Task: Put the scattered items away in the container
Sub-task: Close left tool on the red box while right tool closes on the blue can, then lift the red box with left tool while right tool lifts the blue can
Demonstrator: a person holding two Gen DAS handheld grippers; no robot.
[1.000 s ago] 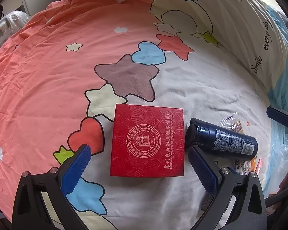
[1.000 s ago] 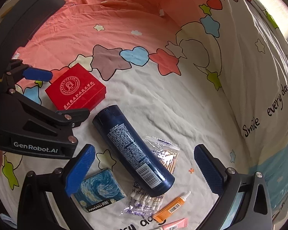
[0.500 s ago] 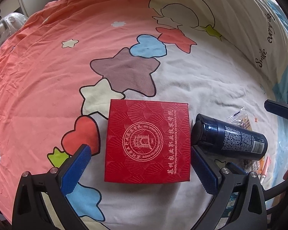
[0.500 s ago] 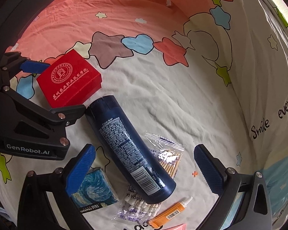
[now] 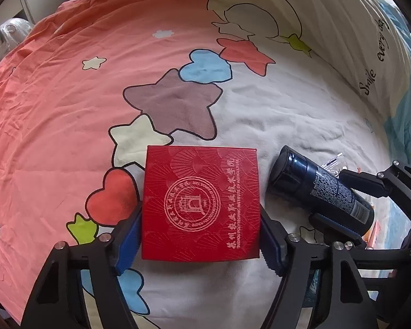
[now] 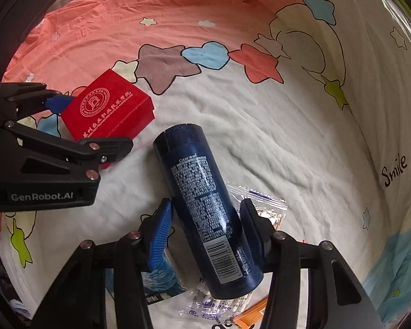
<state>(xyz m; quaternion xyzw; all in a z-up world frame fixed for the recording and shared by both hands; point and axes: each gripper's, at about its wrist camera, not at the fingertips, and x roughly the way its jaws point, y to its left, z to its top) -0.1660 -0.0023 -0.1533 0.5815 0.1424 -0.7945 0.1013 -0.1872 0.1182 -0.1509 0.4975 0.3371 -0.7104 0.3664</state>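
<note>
Over bedsheet (image 5: 274, 126) — both tools steeply down-tilted

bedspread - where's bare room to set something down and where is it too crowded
Free: the wide white stretch of bedspread beyond the blue bottle, toward the "Smile" lettering, and the pink area past the red box. Crowded: around both closing grippers, where the cotton swab bag, painted packet and orange tube lie.

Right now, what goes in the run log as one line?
left gripper: closing on red box | right gripper: closing on blue bottle | surface: bedsheet | container: unseen
</note>
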